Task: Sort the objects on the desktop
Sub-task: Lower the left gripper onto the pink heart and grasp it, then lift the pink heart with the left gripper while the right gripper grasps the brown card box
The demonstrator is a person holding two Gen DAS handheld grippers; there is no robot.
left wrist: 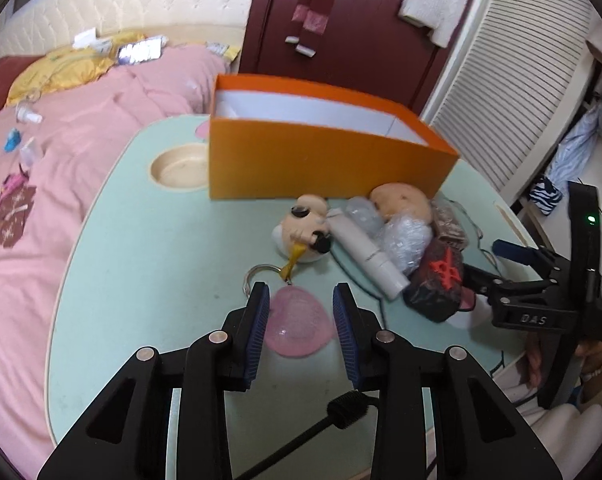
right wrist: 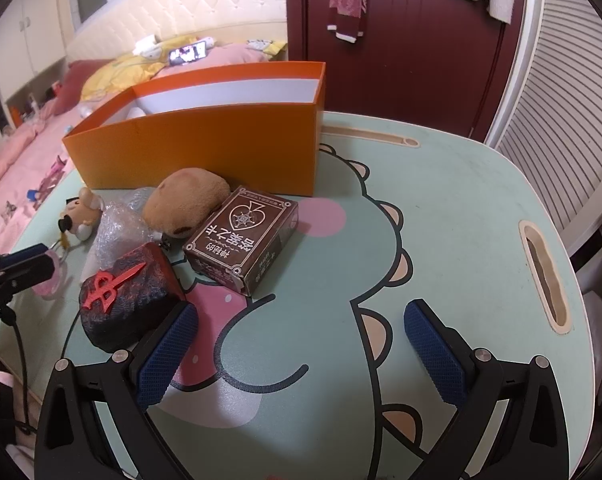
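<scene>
Bedroom setting: a pale green lap table (right wrist: 461,208) with a cartoon print stands beside a bed with a pink quilt (left wrist: 81,128), a dark red door (right wrist: 413,40) behind. Pink heart-shaped piece (left wrist: 299,326) lies near the table's front edge, between the spread fingers of the left gripper (left wrist: 301,320), which flank it without clearly touching; the jaws are released. Just beyond it lie a metal ring (left wrist: 261,274) and a small doll keychain (left wrist: 305,232). Further toward the middle sit a white tube (left wrist: 367,254), crumpled bubble wrap (left wrist: 405,244), a brown plush toy (right wrist: 187,206), a brown card box (right wrist: 243,238) and a black pouch with a red emblem (right wrist: 129,296). An open orange box (right wrist: 205,148) stands at the back edge. The right gripper (right wrist: 301,344) hovers over bare tabletop, fingers wide apart and holding nothing, its left finger just beside the pouch.
</scene>
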